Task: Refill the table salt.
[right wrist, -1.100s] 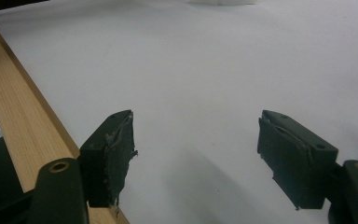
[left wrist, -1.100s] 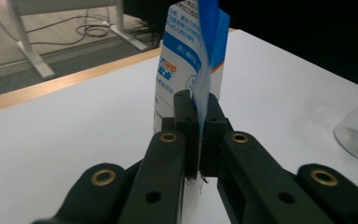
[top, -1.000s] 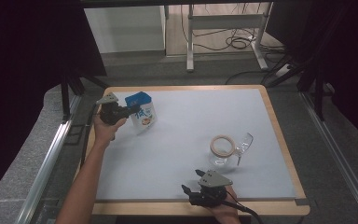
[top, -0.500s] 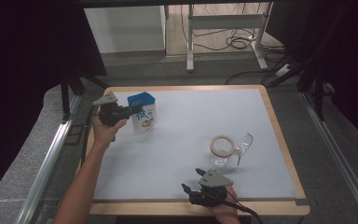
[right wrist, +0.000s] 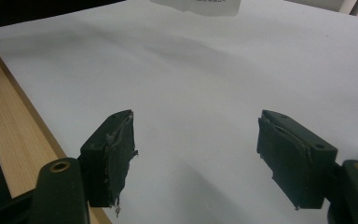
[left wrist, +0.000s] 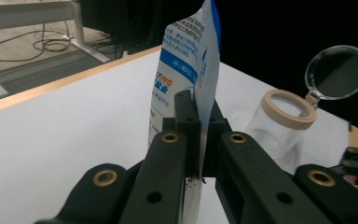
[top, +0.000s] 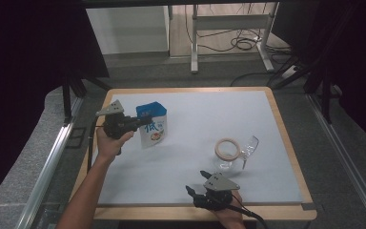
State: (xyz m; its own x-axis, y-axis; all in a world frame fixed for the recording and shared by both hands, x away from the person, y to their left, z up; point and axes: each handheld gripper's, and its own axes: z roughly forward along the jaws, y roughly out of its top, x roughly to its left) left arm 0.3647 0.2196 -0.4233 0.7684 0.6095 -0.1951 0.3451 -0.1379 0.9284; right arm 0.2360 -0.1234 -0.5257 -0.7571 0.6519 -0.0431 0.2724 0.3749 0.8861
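A blue-and-white pouch (top: 153, 125) hangs upright over the left part of the white mat (top: 195, 114). My left gripper (top: 139, 123) is shut on the pouch's edge. In the left gripper view the two black jaws pinch the pouch (left wrist: 186, 70) at the left gripper (left wrist: 197, 140). A clear jar (top: 228, 151) with a beige rim stands right of centre, its hinged lid (top: 250, 145) flipped open. The jar (left wrist: 284, 123) and its lid (left wrist: 338, 72) stand beyond the pouch. My right gripper (top: 197, 183) rests near the front edge, open, and its jaws (right wrist: 196, 158) have only mat between them.
A wooden frame (top: 286, 138) borders the mat. The frame's edge (right wrist: 14, 121) runs just left of my right gripper. Metal rails (top: 52, 157) flank the table, and cables lie on the floor (top: 238, 45) behind. Open mat lies between the pouch and the jar.
My left gripper has carried the pouch up off the mat and toward the near side, slightly right. The right gripper and the jar have stayed put.
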